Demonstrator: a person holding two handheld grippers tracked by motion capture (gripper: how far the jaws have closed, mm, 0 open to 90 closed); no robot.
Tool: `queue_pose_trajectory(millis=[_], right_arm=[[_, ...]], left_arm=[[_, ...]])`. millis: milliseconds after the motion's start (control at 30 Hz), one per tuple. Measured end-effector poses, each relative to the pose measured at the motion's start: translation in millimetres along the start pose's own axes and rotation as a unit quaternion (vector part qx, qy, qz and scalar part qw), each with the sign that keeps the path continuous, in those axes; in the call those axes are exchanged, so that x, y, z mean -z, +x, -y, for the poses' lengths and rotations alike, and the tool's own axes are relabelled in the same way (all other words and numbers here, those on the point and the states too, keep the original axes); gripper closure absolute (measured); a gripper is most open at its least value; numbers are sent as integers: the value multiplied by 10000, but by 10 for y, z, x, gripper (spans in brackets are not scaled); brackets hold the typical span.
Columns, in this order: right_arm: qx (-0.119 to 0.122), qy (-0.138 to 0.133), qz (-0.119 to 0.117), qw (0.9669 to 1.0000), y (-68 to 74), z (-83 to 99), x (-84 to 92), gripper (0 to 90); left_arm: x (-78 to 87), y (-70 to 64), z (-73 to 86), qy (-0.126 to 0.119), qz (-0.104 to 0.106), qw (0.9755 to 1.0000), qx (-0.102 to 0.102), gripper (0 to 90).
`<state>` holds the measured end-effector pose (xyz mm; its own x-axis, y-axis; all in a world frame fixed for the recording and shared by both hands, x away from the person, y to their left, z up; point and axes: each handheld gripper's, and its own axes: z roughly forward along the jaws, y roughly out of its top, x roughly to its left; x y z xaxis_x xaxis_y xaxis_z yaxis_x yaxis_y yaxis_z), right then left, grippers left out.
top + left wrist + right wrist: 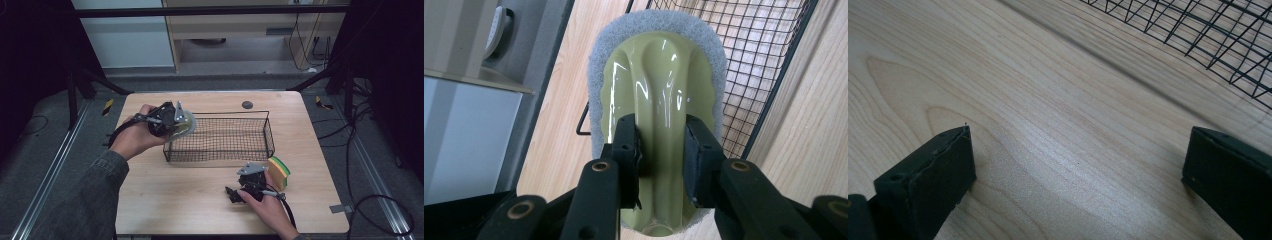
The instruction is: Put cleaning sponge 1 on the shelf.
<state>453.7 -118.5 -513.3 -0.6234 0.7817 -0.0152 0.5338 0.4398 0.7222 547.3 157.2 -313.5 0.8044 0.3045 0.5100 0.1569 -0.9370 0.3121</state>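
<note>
Two grippers on a wood table (pixel 175 200). Left gripper (pixel 172 120) sits at the left end of a black wire basket (pixel 220 137), held in the person's left hand (pixel 134 139). Its jaws are clamped on a scrub pad (pixel 659 90): pale green glossy plastic back with a raised central ridge, grey abrasive layer around the edge. In the left gripper view the left gripper (pixel 660 145) has one finger on each side of the ridge, pads (pixel 626 145) pressed against it. The pad extends beyond the fingertips toward the basket mesh; its near end is cut off behind the jaws at the bottom of the frame. Cannot tell whether the pad's far edge touches the basket wire or hangs just clear of it.

Right gripper (pixel 250 187) is low over the table in front of the basket, held in the right hand (pixel 270 210). In the right gripper view its jaws stand wide apart, bare wood grain between them, basket mesh beyond the right fingertip at the upper corner. One finger pad (pixel 933 175) appears to rest on or just above the wood; contact unclear.

Just beside the right gripper stands a sponge (pixel 278 172), yellow with a green layer, on its edge. Its lower portion is partly hidden by the gripper body.
</note>
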Motion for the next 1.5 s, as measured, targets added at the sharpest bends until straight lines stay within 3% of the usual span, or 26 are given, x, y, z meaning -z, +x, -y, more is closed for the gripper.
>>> queue_pose_trajectory(millis=[967,1333,1500], right_arm=[[-28,2,-13,10000,4,2,3,6],[-8,-4,-3,10000,2,3,1,7],[-9,-5,-3,10000,2,3,1,7]], left_arm=[[-160,-61,-75,-34,159,9994,-294,706],[-331,-91,-120,-118,303,9988,-362,705],[-422,-138,-162,-38,380,9978,-540,706]])
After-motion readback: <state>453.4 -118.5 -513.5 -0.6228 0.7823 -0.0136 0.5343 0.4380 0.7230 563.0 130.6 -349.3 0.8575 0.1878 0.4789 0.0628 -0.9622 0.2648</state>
